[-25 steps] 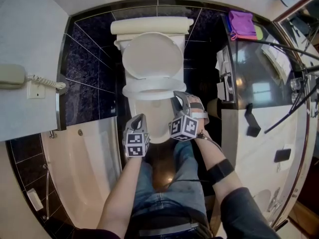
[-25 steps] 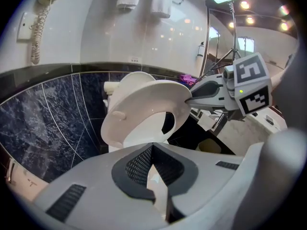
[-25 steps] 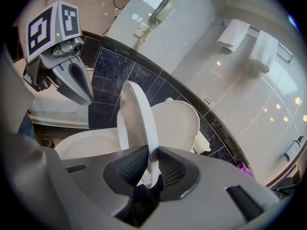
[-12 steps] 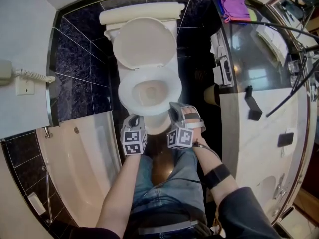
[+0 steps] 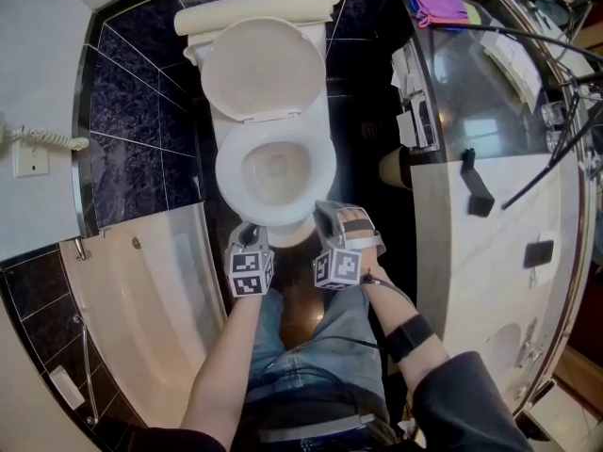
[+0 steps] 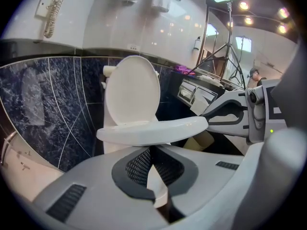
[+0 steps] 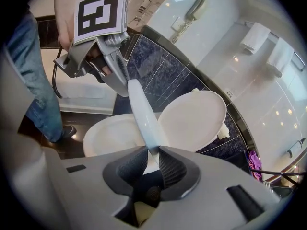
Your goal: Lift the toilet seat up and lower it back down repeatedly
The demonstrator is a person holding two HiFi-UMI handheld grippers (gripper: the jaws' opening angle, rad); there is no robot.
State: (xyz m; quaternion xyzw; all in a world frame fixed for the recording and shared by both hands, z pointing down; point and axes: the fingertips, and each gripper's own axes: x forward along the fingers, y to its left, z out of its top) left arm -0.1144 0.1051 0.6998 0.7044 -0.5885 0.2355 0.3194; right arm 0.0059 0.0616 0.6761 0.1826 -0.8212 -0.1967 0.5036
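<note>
Reading left to right: the left gripper is parked at about 7 o'clock of the toilet. Its fingers are squeezed down to almost nothing, with nothing pinched in them. The tips sit right at the front edge of the white oval plastic toilet seat, seemingly just beneath it. The seat itself is seen lying close to level, low over the white ceramic bowl. Whether it's actually resting on the rim can't be made out. The round white lid is left standing up at 12 o'clock against the cistern. Over at 5 o'clock, the seat's front rim is clamped edge-on between the pads of the right gripper.

Progress-wise, this is probably the bottom end of a cycle, so a lowering looks as good as done and another lift is likely due. How many rounds are already finished can't be counted from this.
</note>
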